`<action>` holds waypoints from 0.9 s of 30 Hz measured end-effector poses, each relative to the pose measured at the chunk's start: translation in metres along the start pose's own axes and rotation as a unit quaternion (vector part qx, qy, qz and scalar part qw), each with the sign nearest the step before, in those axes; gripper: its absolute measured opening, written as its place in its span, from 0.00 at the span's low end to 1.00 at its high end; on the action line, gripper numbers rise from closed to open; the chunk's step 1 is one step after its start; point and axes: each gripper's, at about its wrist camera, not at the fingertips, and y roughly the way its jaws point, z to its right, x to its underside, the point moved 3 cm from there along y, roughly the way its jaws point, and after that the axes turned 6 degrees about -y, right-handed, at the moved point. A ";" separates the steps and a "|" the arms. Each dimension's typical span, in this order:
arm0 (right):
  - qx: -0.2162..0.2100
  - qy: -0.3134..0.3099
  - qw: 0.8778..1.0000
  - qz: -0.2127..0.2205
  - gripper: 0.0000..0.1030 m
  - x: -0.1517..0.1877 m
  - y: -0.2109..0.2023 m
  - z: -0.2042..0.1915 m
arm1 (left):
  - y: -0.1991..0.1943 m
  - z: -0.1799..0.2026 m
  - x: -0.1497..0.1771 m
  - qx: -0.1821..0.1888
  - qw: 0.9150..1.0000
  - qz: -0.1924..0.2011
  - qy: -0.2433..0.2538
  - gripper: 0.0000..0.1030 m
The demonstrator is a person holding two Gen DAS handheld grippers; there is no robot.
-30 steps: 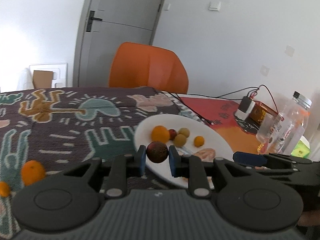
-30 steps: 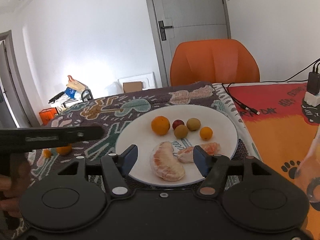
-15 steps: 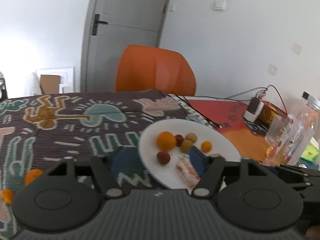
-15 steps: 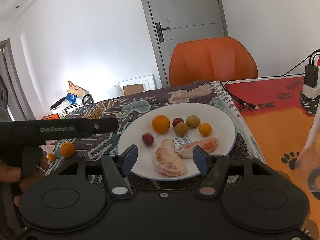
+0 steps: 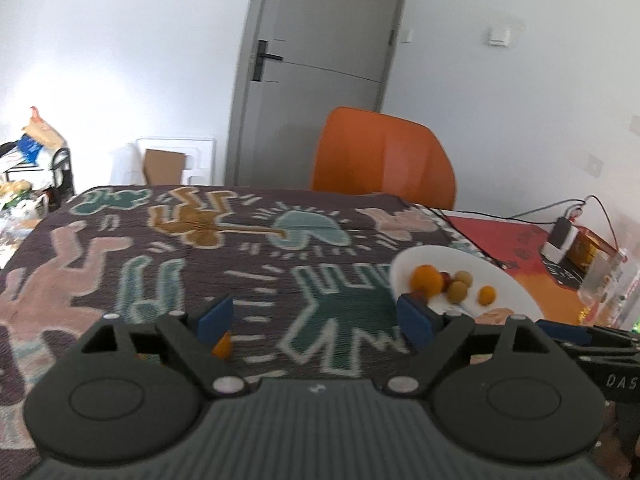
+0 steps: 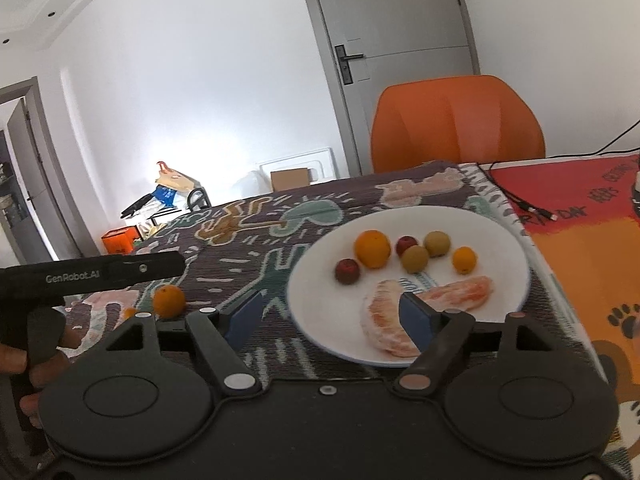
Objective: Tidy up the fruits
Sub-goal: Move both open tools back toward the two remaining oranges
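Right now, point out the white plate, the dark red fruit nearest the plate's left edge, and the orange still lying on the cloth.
white plate (image 6: 508, 248): right wrist view, bare right side.
dark red fruit (image 6: 347, 271): right wrist view, its middle.
orange on the cloth (image 6: 169, 301): right wrist view, its middle.

This is a room in a home. A worktop (image 6: 248, 248) is covered with a dark cloth of cartoon figures, and an orange chair (image 6: 456, 124) stands at its far side before a grey door (image 6: 400, 40) with a lever handle. A white plate (image 6: 504, 240) of fruit sits on the cloth. Plain white walls carry a light switch (image 5: 499, 36). A cardboard box (image 6: 290, 179) leans by the wall, beside a cluttered rack (image 6: 168, 200) with bags. A charger and cables (image 5: 560, 232) lie on an orange mat (image 6: 592, 248).
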 end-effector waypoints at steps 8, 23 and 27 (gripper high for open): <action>-0.016 -0.014 1.000 -0.001 1.00 -0.002 0.012 -0.025 | -0.014 -0.035 0.003 -0.021 0.999 0.005 -0.029 0.86; -0.042 -0.029 0.999 -0.006 1.00 -0.004 0.027 -0.059 | -0.019 -0.088 0.005 -0.068 0.997 0.008 -0.043 0.89; -0.046 -0.041 0.998 -0.010 0.99 -0.006 0.031 -0.070 | -0.016 -0.099 0.009 -0.075 0.996 0.001 -0.048 0.84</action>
